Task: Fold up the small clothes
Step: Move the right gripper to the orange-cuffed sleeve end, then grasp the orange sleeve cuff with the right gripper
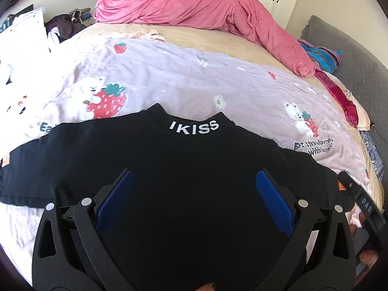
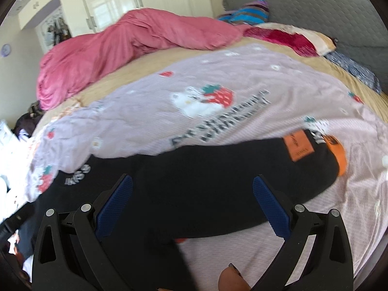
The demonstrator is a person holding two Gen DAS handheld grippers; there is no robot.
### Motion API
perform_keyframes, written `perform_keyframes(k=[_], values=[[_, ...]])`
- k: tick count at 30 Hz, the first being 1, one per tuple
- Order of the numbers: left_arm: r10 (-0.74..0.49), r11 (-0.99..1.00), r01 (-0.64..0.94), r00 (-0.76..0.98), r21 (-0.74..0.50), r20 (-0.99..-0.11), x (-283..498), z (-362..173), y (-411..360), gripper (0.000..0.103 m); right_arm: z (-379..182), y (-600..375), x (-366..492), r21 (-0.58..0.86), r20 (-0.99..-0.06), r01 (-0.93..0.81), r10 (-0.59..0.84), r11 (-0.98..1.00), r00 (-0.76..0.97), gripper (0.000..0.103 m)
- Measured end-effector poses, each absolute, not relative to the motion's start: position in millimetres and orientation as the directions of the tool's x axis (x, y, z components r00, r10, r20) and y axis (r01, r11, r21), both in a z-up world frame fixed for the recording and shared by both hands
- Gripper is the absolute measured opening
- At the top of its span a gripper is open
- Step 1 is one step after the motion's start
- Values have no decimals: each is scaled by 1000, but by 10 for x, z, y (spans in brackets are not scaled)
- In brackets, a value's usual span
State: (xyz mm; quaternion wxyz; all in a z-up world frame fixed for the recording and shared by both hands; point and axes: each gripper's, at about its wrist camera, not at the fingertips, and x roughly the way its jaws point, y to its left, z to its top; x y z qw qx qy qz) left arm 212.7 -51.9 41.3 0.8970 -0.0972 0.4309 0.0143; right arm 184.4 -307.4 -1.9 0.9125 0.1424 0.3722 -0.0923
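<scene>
Black shirt (image 1: pixel 184 165) was found spread flat on the strawberry-print sheet (image 1: pixel 169 80) of the bed; left tongs (image 1: pixel 194 184) and right tongs (image 2: pixel 192 189) were held spread apart above it, empty.

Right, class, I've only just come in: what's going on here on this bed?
A person holds a two-finger tool in each hand over a small black top spread flat on a strawberry-print sheet on the bed. The left tool hangs open above the top's middle, below the collar lettering. The right tool hangs open over one sleeve. Neither grips cloth; no fold shows yet.
</scene>
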Motion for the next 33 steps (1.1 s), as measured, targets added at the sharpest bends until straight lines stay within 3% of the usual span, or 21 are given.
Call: perform_keyframes(k=[15,23,25,33], values=[[-79,990,-48,589,-133,-804,2426,236,-923,95,-281,-3917,1738,271,-762,454,-99,848,640,99],[-103,991,-10,558,-131,-824,2560,54,-1104,95,-628,-4594,1621,411,-806,620,-51,668,589,99],[-100,993,-3,552,-121,-828,2602,8,-1144,95,-736,-4720,1611,392,-834,667,-62,634,548,99],[-120,991,11,535,-135,-836,2746,-146,-1196,95,-862,-5006,1642,516,-788,659,1,547,616,99]])
